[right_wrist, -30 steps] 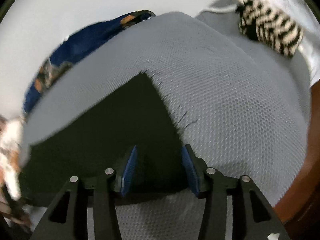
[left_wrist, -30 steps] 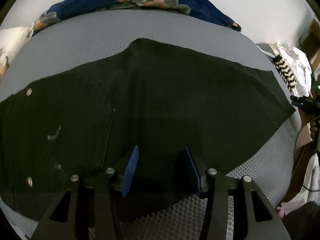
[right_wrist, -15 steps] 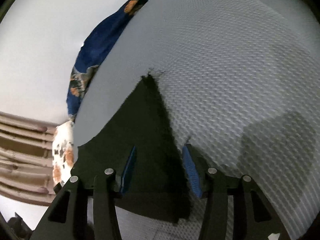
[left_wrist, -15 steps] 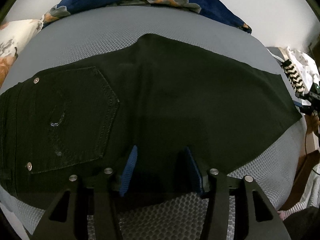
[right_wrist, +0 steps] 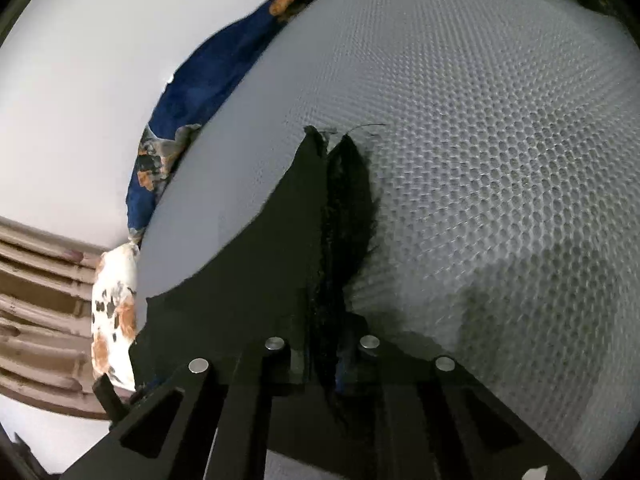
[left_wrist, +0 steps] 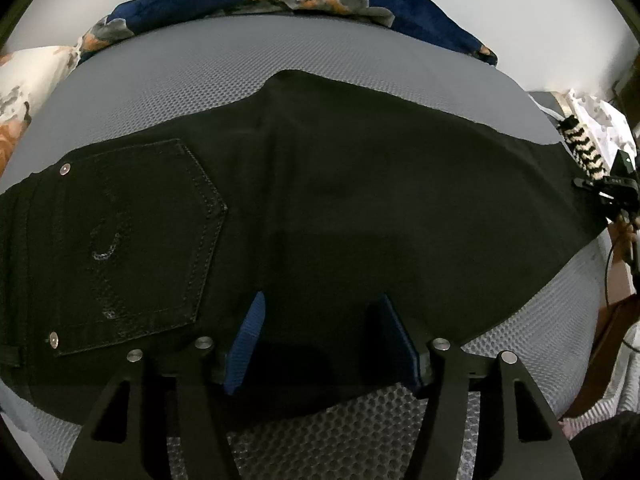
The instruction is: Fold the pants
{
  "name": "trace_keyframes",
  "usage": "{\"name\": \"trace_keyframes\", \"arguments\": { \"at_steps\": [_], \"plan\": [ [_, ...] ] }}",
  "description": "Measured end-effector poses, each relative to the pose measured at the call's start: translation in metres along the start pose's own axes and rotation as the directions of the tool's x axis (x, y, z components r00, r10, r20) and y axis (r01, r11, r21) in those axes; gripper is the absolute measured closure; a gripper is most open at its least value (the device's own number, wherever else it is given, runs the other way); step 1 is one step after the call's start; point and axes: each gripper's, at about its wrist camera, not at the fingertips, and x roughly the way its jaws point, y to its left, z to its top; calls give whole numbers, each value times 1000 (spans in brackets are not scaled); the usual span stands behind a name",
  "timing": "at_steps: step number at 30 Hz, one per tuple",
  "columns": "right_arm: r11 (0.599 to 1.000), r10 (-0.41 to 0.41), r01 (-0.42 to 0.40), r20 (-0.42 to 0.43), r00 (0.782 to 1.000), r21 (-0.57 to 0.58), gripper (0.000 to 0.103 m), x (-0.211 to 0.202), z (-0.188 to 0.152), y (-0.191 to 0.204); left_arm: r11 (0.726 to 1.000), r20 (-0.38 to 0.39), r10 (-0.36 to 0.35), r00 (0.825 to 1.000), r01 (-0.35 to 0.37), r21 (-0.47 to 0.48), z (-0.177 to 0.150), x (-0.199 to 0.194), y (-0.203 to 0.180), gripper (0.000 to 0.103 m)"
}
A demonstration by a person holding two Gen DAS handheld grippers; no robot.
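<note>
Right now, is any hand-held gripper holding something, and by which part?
The right hand-held gripper is shut on the black pants, pinching the frayed leg hem. The left hand-held gripper holds nothing.

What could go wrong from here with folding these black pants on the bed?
The right hand-held gripper has just closed on the frayed hem of the pants; so thin a pinch may slip when lifted. The left hand-held gripper, whose jaws have been opening, stands open over the thigh, holding nothing, so the cloth could drag across the grey mattress and bunch.

left gripper (left_wrist: 320,340): jaws apart, just been widening | right gripper (right_wrist: 324,354): jaws just clamped together, angled downward
</note>
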Motion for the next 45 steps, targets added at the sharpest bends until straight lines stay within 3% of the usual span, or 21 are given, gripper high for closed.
{"name": "trace_keyframes", "arguments": {
  "at_steps": [7, 12, 19, 23, 34, 37, 39, 45],
  "plan": [
    [997, 20, -16, 49, 999, -79, 95, -16, -19, 82, 999, 17, -30, 999, 31, -28, -1, -5, 9, 42],
    [991, 65, -61, 28, 998, -120, 95, -5, -36, 144, 998, 85, -27, 996, 32, -55, 3, -20, 15, 42],
    [976, 84, -90, -41, 996, -198, 95, 42, -63, 227, 994, 158, -58, 986, 72, -83, 0, -39, 28, 42],
    [964, 53, -78, -103, 993, -254, 95, 87, -80, 264, 992, 186, -78, 979, 96, -87, -3, -47, 35, 42],
    [927, -67, -32, -249, 966, -373, 95, 202, -145, 312, 985, 237, -137, 962, 158, -71, -3, -68, 55, 42],
    [920, -104, -6, -258, 960, -392, 88, 219, -156, 316, 981, 241, -155, 958, 177, -75, 0, -69, 57, 42],
    [925, -90, -26, -285, 954, -379, 77, 228, -162, 317, 977, 241, -176, 954, 200, -78, 2, -69, 59, 42],
    [932, 0, -95, -263, 965, -350, 64, 205, -163, 325, 956, 226, -248, 942, 276, -102, 9, -66, 63, 42]
  ]
}}
